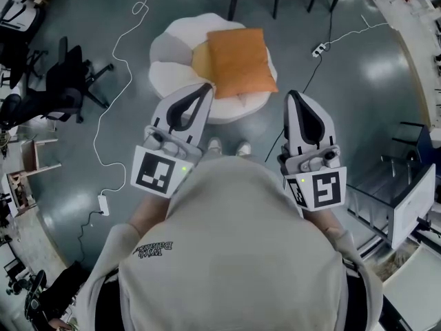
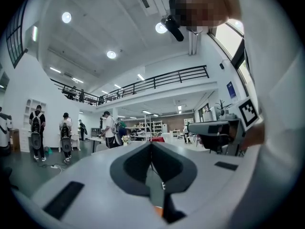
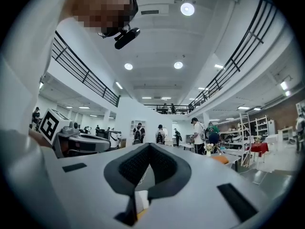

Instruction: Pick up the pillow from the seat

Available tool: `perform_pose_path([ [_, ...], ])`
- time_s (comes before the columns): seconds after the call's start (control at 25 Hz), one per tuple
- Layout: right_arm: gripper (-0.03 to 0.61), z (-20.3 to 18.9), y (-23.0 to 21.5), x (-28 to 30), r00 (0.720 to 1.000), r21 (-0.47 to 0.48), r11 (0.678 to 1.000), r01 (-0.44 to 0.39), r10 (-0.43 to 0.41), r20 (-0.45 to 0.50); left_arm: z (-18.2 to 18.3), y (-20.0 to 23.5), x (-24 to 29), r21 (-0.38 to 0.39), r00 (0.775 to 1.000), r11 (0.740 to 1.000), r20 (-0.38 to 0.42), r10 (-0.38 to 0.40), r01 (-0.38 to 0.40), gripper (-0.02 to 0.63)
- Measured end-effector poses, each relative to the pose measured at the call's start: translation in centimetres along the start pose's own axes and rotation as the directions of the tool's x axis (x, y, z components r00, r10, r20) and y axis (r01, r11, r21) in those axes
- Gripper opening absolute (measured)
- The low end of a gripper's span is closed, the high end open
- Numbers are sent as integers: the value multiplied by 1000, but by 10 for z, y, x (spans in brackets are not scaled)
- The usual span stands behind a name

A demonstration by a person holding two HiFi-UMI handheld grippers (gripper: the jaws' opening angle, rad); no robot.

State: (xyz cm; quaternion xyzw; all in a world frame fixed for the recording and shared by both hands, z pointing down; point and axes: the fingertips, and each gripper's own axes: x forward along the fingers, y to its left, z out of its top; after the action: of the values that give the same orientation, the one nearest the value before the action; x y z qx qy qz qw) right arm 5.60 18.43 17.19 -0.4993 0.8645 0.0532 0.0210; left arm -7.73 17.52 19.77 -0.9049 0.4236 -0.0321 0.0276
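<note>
An orange square pillow [image 1: 238,61] lies on a round white cushioned seat [image 1: 172,43] on the grey floor, straight ahead of the person. Both grippers are held up at chest height, short of the seat and above the floor. My left gripper [image 1: 207,88] points toward the seat's near edge, jaws shut with nothing between them. My right gripper [image 1: 292,95] sits to the right of the seat, also shut and empty. In the left gripper view the closed jaws [image 2: 152,144] aim level across the hall; the right gripper view shows its closed jaws [image 3: 149,145] the same way.
A black office chair [image 1: 62,81] stands at the left. A white cable [image 1: 117,81] runs over the floor to an adapter [image 1: 103,204]. A power strip [image 1: 319,49] lies beyond the seat, and a metal cart [image 1: 406,192] stands at the right. Several people stand far off [image 2: 64,128].
</note>
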Motion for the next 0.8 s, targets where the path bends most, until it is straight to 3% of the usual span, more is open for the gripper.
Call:
perform_pose_path([
  [0.4,9,-11,-18,-7,1000,12,1000,-11,11,-25,-8,-11,13,-5,999,1000,-30,18,-18,11],
  [0.68,8,-17,-41,-21,999,22,1000,-13,14,-33,-1,-23,28,23,999,999,23,40,-41,11],
  [0.8,9,-20,-53,-31,1000,24,1000,-10,10,-28,-5,-34,32,27,999,998,-5,52,-52,11],
])
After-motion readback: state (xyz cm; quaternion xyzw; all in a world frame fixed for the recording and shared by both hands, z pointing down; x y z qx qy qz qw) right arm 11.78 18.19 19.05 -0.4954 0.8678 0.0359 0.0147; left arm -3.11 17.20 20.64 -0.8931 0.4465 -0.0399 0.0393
